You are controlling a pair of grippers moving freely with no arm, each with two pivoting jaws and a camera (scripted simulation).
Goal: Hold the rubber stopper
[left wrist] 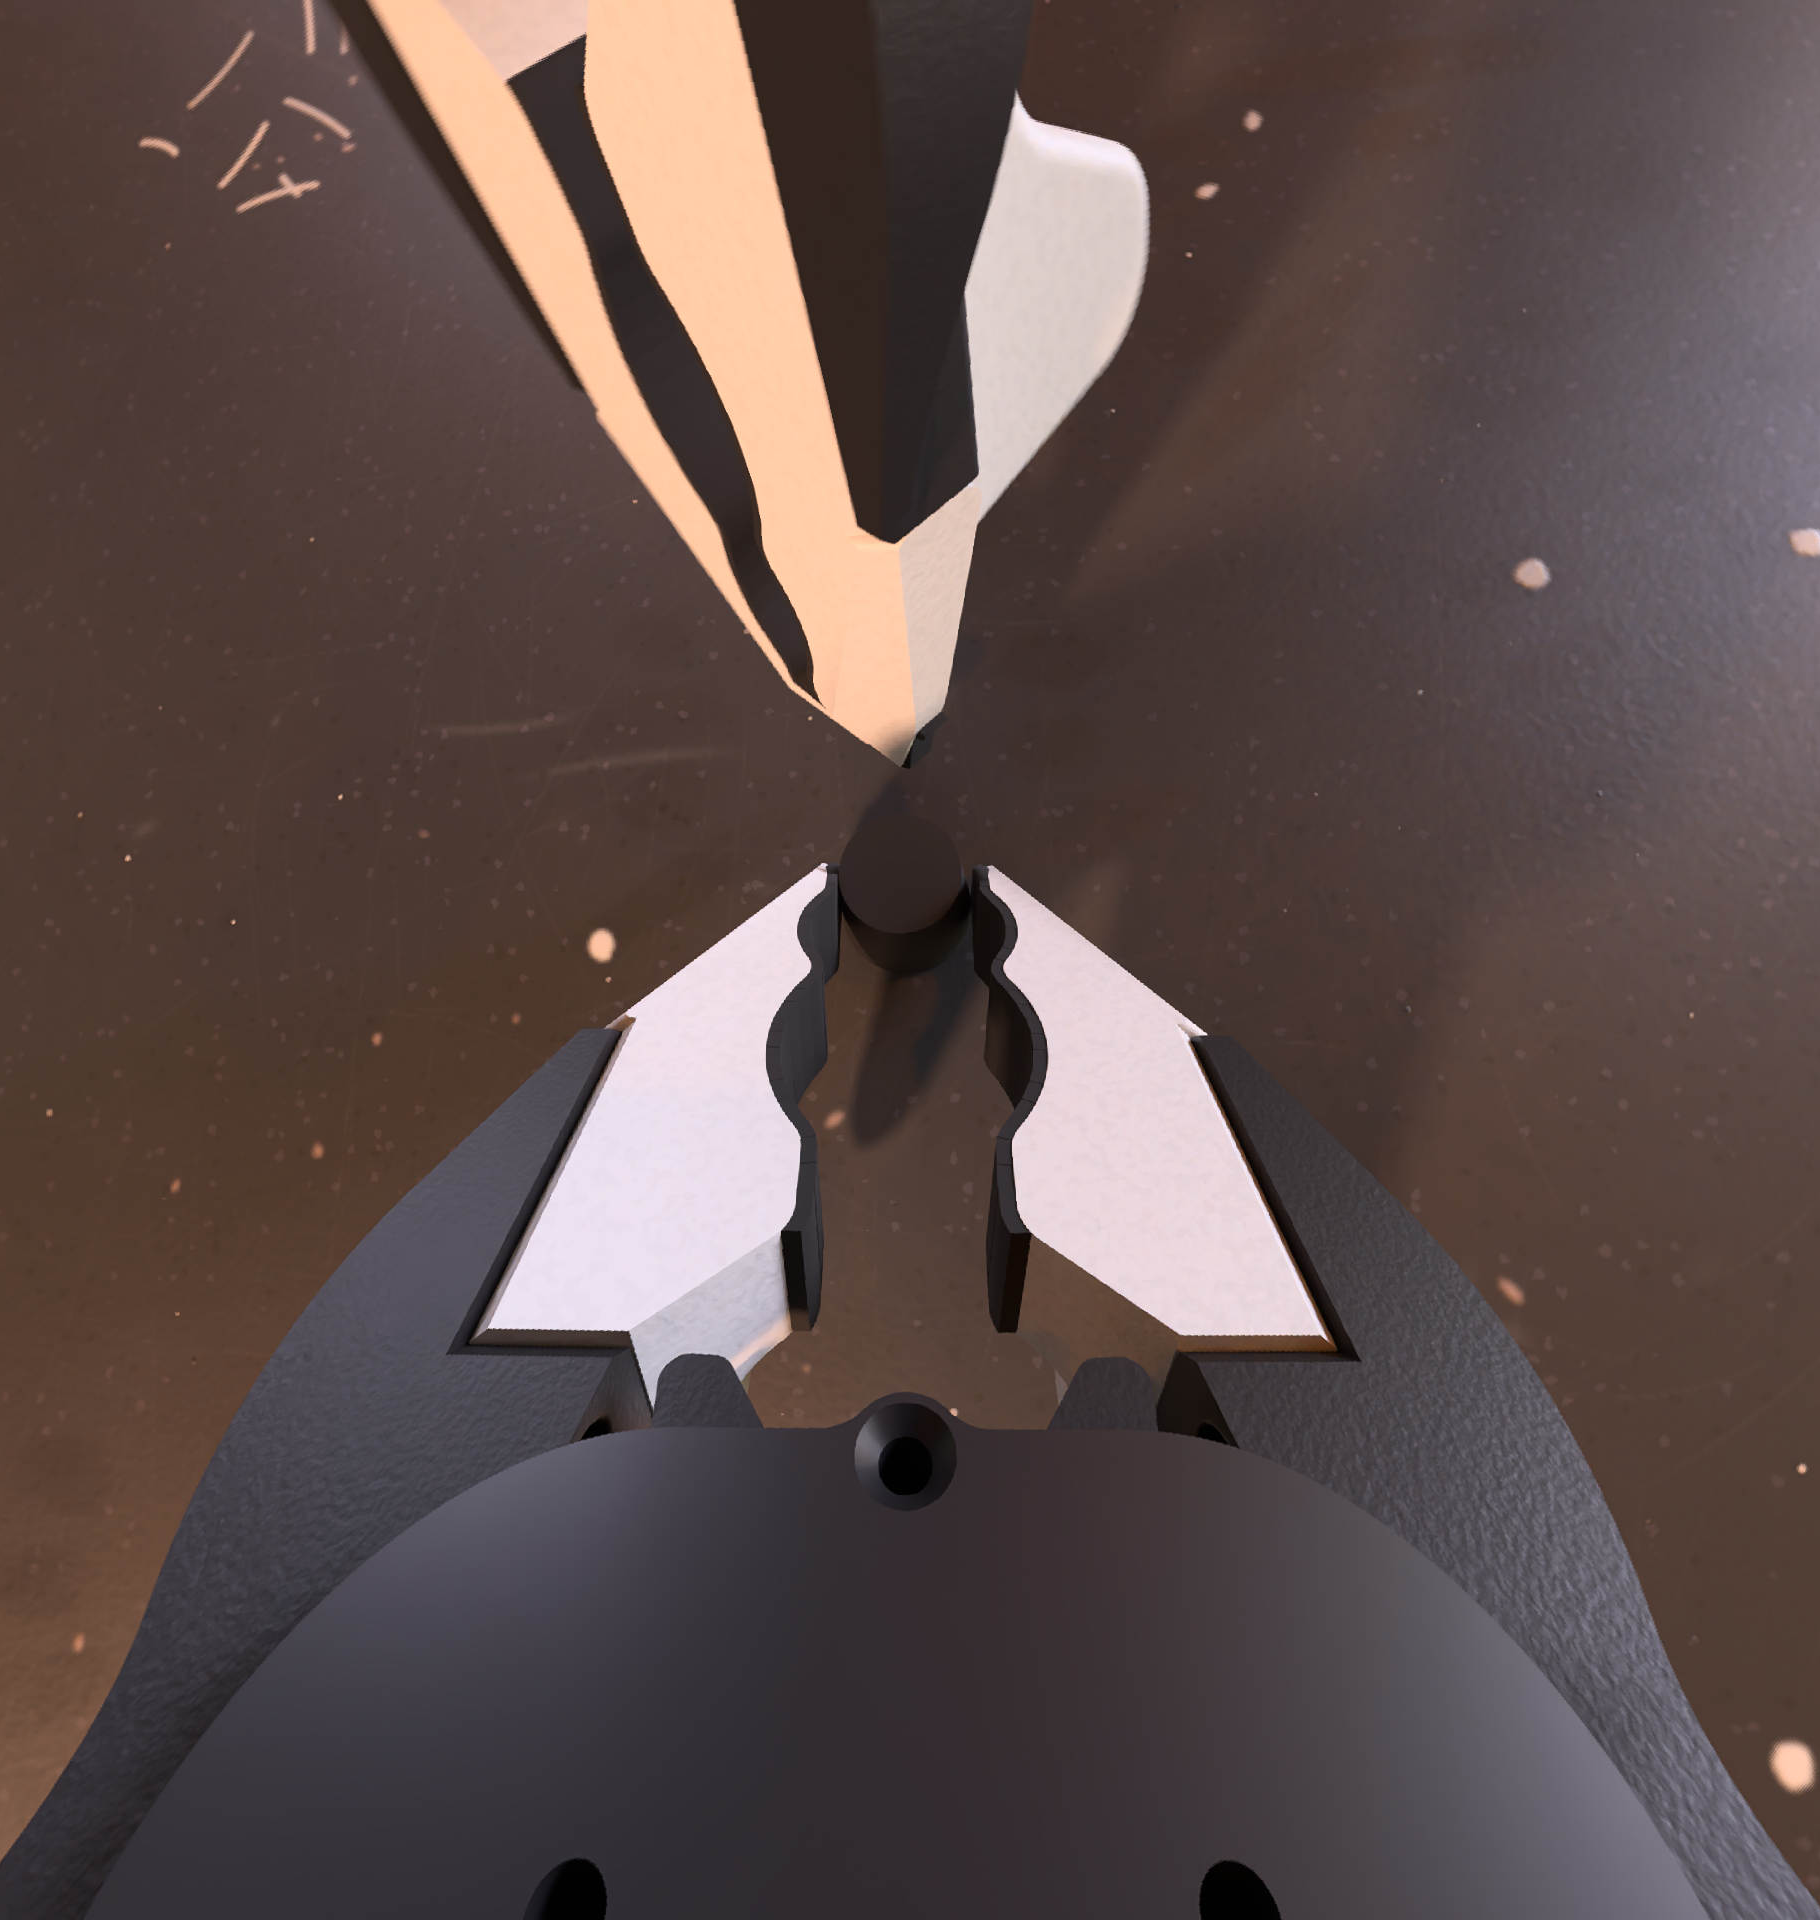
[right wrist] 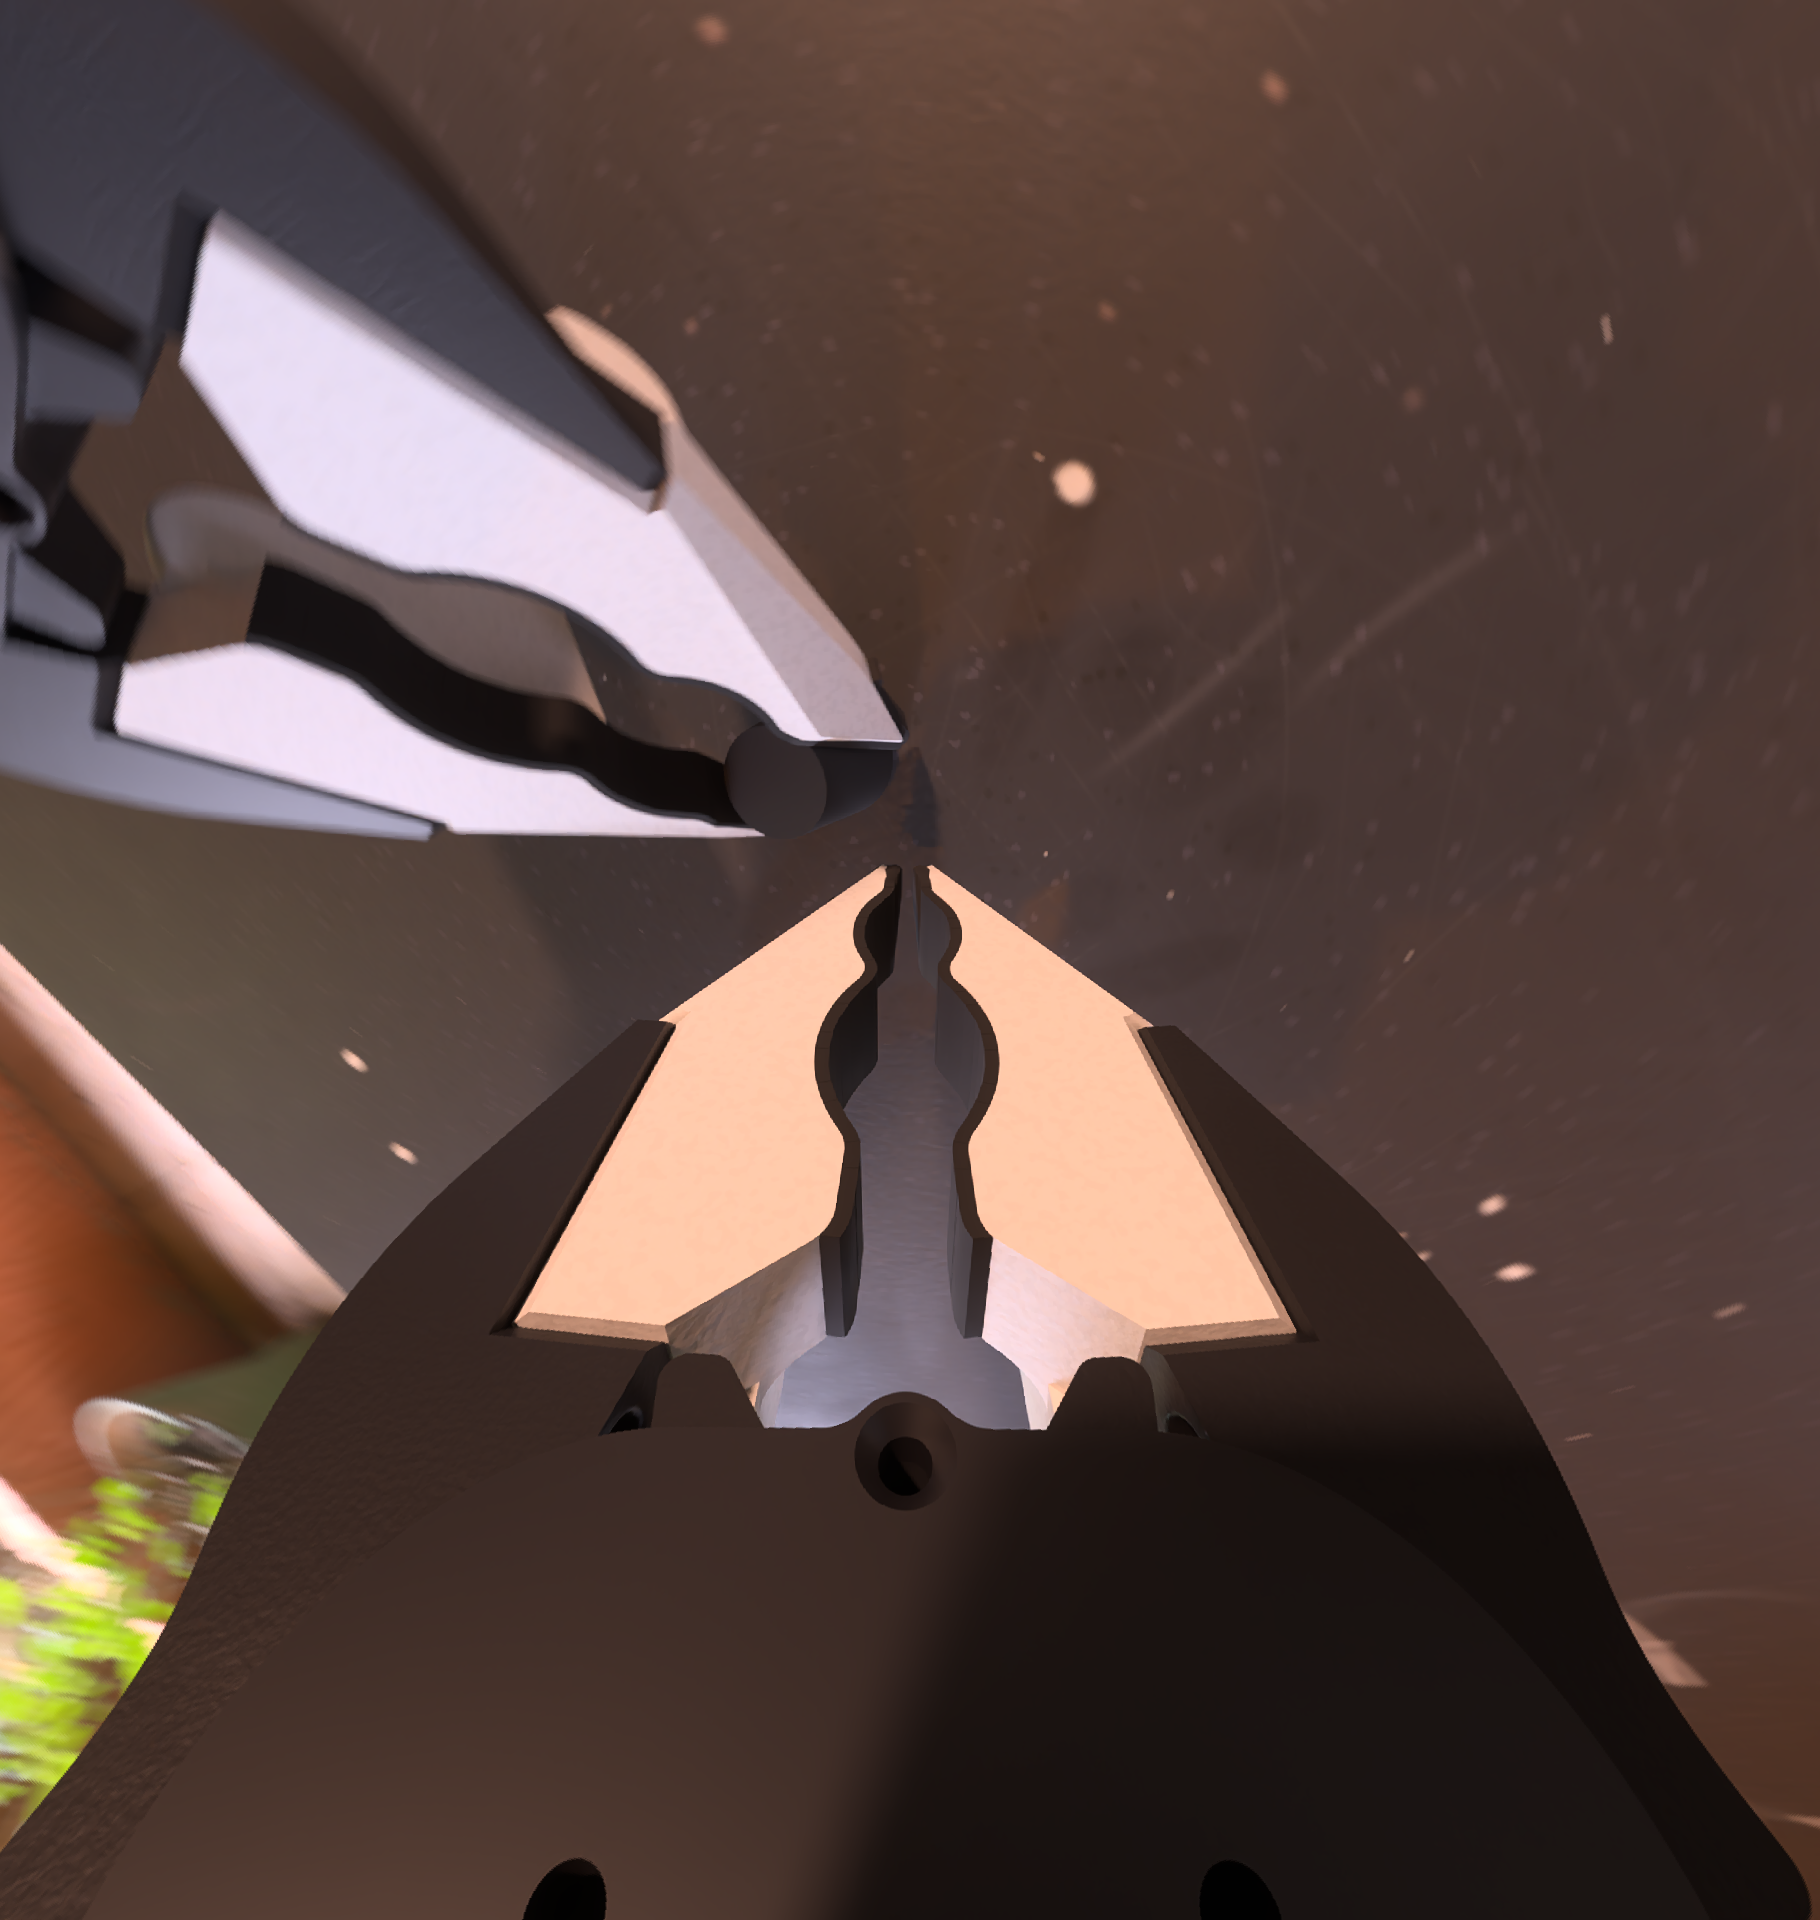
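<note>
Left gripper (left wrist: 904, 906) pinching dark stopper (left wrist: 902, 902) at fingertips, held above speckled brown table (left wrist: 262, 727). Right gripper (right wrist: 911, 871) pressed nearly closed, empty, tips just beside stopper.

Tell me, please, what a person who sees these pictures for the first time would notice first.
First, the small dark rubber stopper pinched at the very tips of the left gripper, its white fingers pressing it from both sides. Next, the right gripper, shut with nothing in it, pointing tip to tip at the left one just beyond the stopper. Behind both lies a dark brown, speckled and scratched surface.
</note>
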